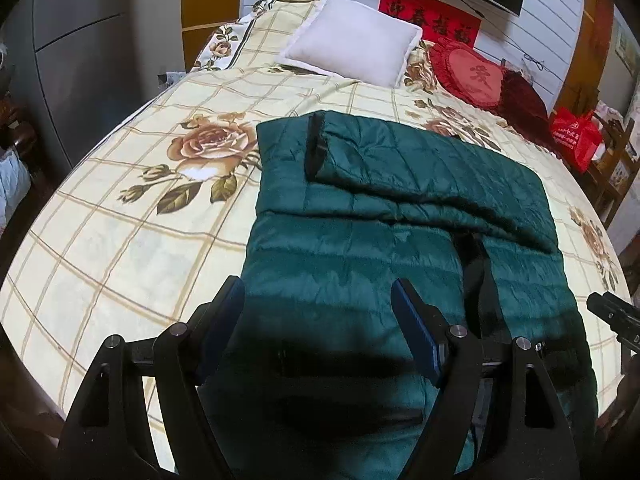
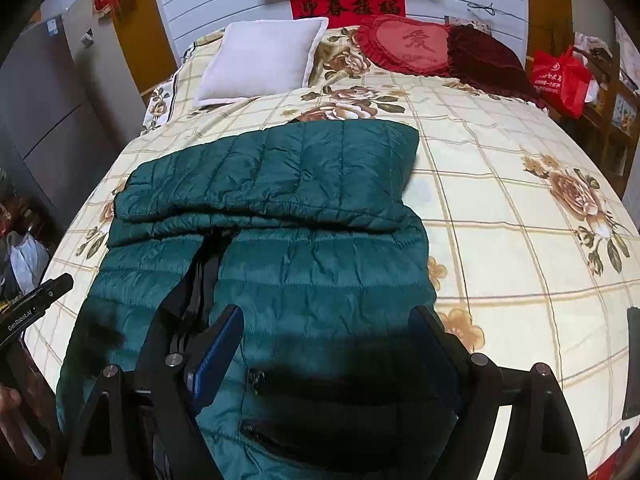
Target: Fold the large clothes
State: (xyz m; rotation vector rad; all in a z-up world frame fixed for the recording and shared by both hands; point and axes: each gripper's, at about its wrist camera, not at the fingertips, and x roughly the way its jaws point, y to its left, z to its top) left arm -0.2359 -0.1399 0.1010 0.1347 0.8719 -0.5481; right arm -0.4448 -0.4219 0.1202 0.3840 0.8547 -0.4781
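Both grippers' jaws gape above the seemingly half-folded jacket [image 1: 360,240].

Bed [image 1: 120,240] in rose-print checked cover, green quilted jacket [image 1: 380,240] (partly folded), white pillow [image 1: 356,40], red heart cushion [image 1: 472,72]

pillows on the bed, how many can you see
3, all at the head of the bed: a white pillow on the left, a red heart-shaped pillow right of it, and a dark red pillow partly tucked behind the heart one. Others may be hidden.
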